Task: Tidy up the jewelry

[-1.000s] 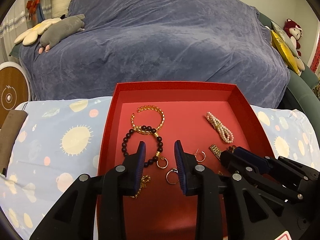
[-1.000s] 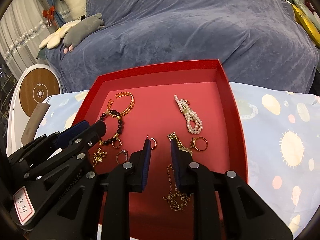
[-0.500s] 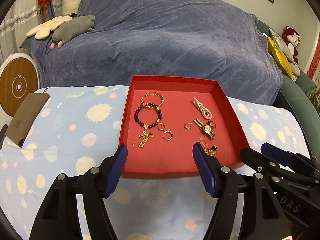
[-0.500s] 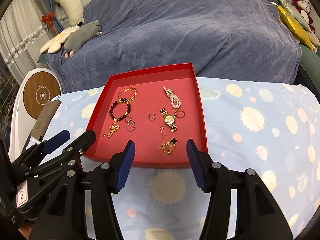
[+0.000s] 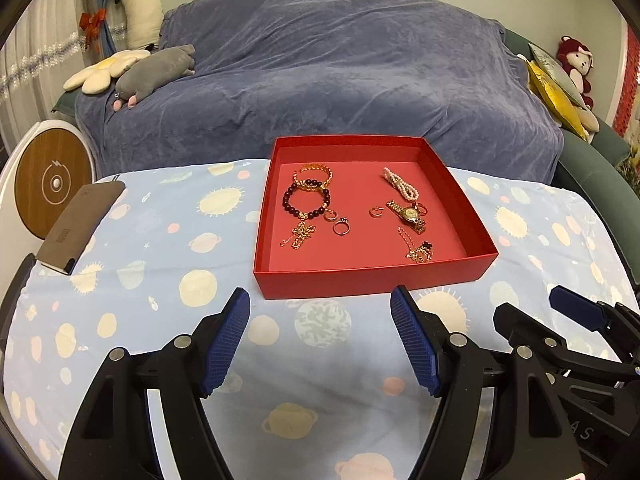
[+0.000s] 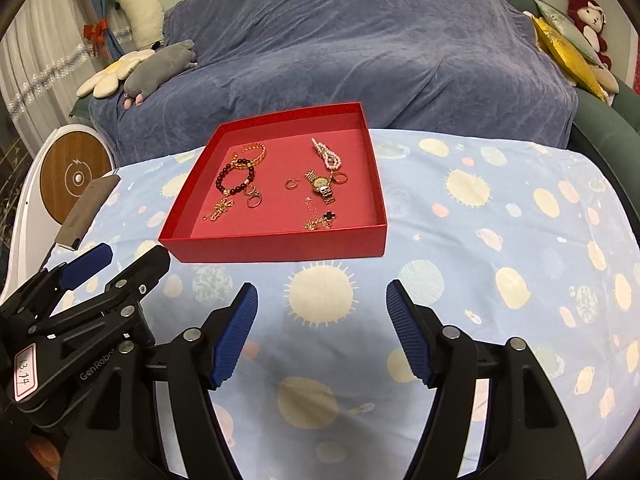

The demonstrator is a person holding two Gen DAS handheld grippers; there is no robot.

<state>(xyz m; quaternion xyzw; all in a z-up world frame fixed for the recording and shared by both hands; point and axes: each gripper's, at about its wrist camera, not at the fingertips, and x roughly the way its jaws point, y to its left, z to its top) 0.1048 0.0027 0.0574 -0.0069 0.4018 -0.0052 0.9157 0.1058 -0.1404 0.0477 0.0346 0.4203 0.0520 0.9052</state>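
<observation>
A red tray (image 5: 372, 276) (image 6: 280, 246) sits on the patterned cloth. It holds a dark bead bracelet (image 5: 306, 204) (image 6: 235, 181), a gold chain bracelet (image 5: 314, 172), a pearl bracelet (image 5: 401, 185) (image 6: 327, 154), a gold watch (image 5: 408, 214) (image 6: 321, 186), several rings (image 5: 341, 227) and gold necklaces (image 5: 418, 249) (image 6: 320, 216). My left gripper (image 5: 320, 334) is open and empty, in front of the tray. My right gripper (image 6: 322, 330) is open and empty, also short of the tray.
A brown case (image 5: 80, 224) lies on the table's left edge. A blue-covered sofa (image 5: 320, 72) with plush toys (image 5: 152, 72) stands behind. A round white device (image 5: 48, 184) is at left. The table cloth (image 6: 500, 220) spreads right of the tray.
Both grippers have pulled back out of the tray toward me and opened wide. The jewelry stays in the tray.
</observation>
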